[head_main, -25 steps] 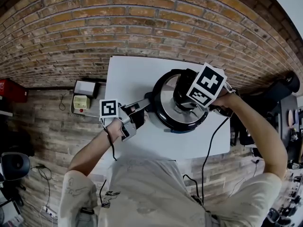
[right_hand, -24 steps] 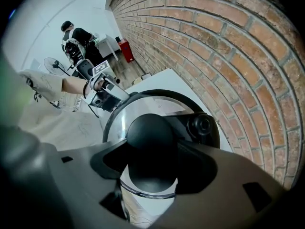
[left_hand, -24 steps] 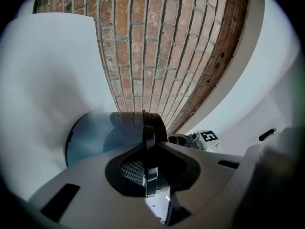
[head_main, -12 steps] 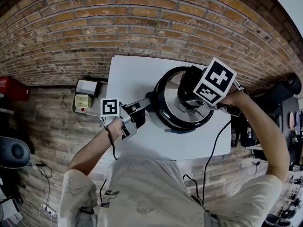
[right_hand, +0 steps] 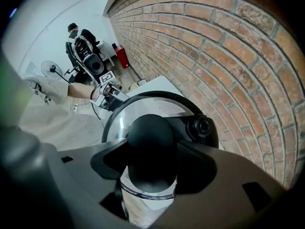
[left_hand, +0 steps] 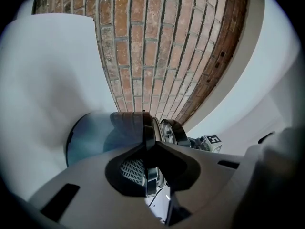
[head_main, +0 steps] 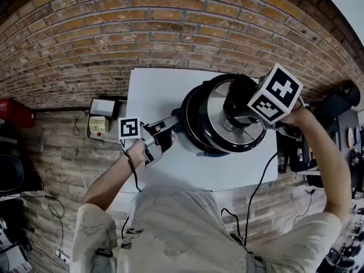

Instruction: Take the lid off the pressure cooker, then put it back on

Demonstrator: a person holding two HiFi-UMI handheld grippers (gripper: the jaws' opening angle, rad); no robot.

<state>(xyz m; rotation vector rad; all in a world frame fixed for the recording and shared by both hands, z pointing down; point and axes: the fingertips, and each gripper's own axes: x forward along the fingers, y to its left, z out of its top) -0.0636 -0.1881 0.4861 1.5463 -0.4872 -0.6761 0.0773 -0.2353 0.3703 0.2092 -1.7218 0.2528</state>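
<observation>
**A:** Look at the right gripper (right_hand: 152, 163): it points straight down with its jaws spread wide, clamped on either side of the fat black knob (right_hand: 151, 137) of the lid (head_main: 215, 114).

**B:** And the lid is off the rim! It hangs just above the pressure cooker (head_main: 189, 134), set a touch toward the person's right, over the white table (head_main: 153, 90).

**A:** What about the left gripper (left_hand: 148, 171)?

**B:** It's nearly level, jaws drawn in narrow, pinching the cooker's thin black side handle (left_hand: 148, 140) edge-on between the pads. From the left gripper view you can see a gap between the pot's rim and the lid.

**A:** The pot itself sits on the table, near its far right part.
</observation>
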